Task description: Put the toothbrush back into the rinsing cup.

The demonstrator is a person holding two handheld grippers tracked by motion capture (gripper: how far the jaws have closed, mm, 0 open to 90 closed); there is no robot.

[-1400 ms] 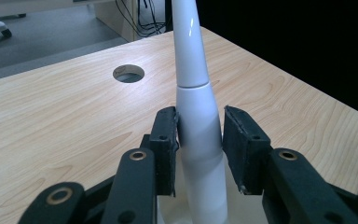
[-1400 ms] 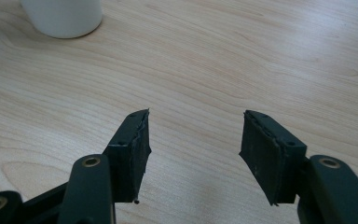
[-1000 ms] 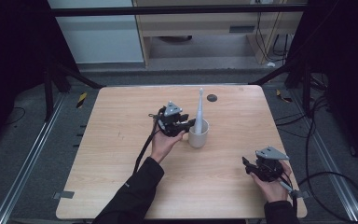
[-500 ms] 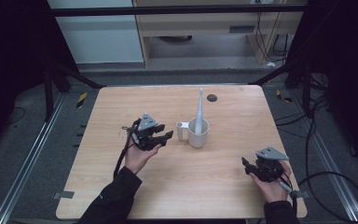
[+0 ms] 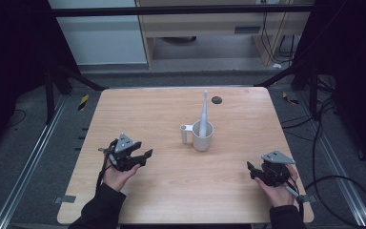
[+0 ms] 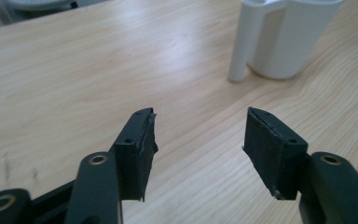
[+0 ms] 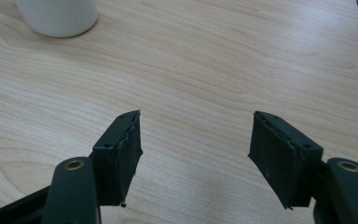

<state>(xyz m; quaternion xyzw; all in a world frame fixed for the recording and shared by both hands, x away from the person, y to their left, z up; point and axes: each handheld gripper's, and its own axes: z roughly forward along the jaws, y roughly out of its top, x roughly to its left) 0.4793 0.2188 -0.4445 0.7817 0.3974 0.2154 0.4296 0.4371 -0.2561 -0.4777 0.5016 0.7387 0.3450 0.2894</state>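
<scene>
Cup: my white cup (image 5: 202, 136) stands upright mid-bench (image 5: 171, 200), handle toward my left tongs (image 5: 142, 156).
Toothbrush: a white toothbrush (image 5: 203, 110) leans inside it, seemingly stowed there.
Left tongs: well apart from the cup, jaws just opened wide and empty, I judge to leave it standing.
Right tongs (image 5: 256, 171): parked near the bench's near edge, spread wide, gripping nothing.

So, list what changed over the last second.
The left hand-held gripper let go of the white plastic mug and drew back toward the table's near left; its jaws have just been opening, with nothing between them. Mug, white toothbrush and right hand-held gripper stayed put.
</scene>
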